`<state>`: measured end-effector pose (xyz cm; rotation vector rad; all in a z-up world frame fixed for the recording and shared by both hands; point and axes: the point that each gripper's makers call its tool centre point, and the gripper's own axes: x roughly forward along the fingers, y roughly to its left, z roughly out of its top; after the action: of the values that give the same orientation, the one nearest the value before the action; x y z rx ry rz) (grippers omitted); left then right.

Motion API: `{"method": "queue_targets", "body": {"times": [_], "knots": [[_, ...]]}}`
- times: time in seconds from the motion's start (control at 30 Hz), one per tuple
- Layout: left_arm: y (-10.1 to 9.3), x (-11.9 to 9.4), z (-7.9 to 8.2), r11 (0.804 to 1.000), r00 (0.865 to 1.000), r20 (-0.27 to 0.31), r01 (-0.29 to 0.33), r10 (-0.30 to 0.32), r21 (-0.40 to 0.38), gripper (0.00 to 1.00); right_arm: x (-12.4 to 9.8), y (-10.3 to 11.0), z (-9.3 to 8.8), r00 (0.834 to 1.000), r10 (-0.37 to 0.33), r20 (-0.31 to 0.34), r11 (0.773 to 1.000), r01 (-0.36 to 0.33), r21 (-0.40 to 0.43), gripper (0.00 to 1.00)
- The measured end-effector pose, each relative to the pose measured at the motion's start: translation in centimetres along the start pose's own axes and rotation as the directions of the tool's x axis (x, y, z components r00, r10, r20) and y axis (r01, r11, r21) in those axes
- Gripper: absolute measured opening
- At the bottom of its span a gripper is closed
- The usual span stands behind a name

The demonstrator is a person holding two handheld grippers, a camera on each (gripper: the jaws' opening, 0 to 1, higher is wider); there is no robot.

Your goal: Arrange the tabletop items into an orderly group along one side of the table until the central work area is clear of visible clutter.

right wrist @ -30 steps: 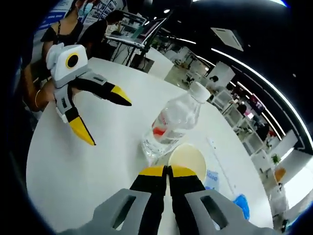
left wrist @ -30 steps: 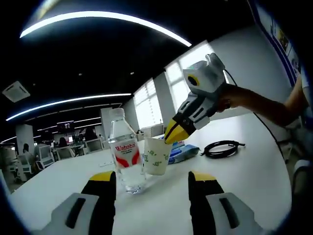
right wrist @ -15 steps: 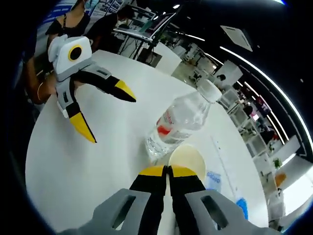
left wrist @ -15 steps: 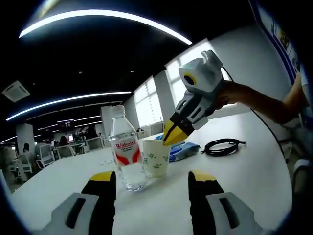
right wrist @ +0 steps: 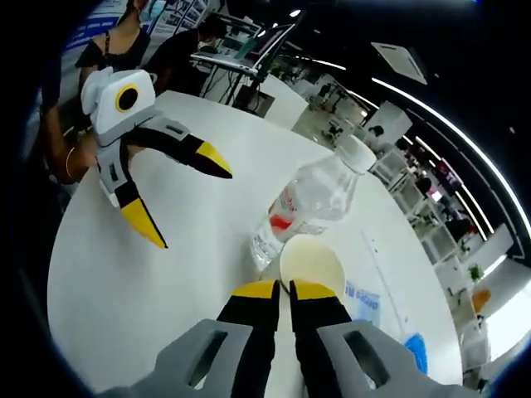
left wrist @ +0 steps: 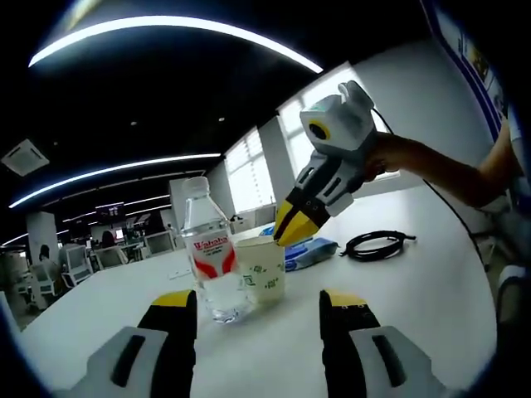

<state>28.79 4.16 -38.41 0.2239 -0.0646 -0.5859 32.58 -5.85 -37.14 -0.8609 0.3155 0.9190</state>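
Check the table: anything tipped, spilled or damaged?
Nothing stands out. The water bottle and paper cup stand upright, side by side; right gripper is at the cup's rim. No spill on the white table.

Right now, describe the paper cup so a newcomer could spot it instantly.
On the white round table, find the clear water bottle with the red label. The cup stands right beside it, with the right gripper closed on its rim. It is the only short, open-topped thing there: white paper with small green marks, unlike the blue packet and black cable coil beyond.
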Motion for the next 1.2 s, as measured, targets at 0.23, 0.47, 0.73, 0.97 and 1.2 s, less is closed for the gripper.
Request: {"method": "queue_targets", "body": {"times": [0.23, 0.47, 0.73, 0.97, 1.2], "knots": [[0.27, -0.07, -0.01, 1.0, 1.0, -0.001, -0.011, 0.011, 0.005, 0.59, -0.26, -0.38, -0.2, 1.0, -0.021, -0.001, 1.0, 0.021, 0.004, 0.04], [0.25, -0.13, -0.12, 1.0, 1.0, -0.006, -0.011, 0.011, 0.003, 0.59, -0.18, -0.51, -0.42, 0.999, -0.032, -0.01, 0.999, 0.032, -0.017, 0.03], [0.28, -0.21, -0.09, 1.0, 1.0, -0.005, -0.012, 0.012, 0.001, 0.59, -0.07, -0.69, -0.28, 0.999, -0.03, -0.017, 0.999, 0.029, -0.038, 0.02], [0.37, -0.23, -0.05, 1.0, 1.0, -0.004, -0.015, 0.015, -0.001, 0.59, 0.0, -0.6, -0.2, 0.999, -0.026, -0.027, 0.998, 0.025, -0.056, 0.02], [0.37, -0.2, -0.17, 1.0, 1.0, -0.01, -0.013, 0.013, -0.002, 0.59, -0.25, -0.59, -0.43, 0.999, -0.02, -0.035, 0.999, 0.019, -0.042, 0.04]]}}
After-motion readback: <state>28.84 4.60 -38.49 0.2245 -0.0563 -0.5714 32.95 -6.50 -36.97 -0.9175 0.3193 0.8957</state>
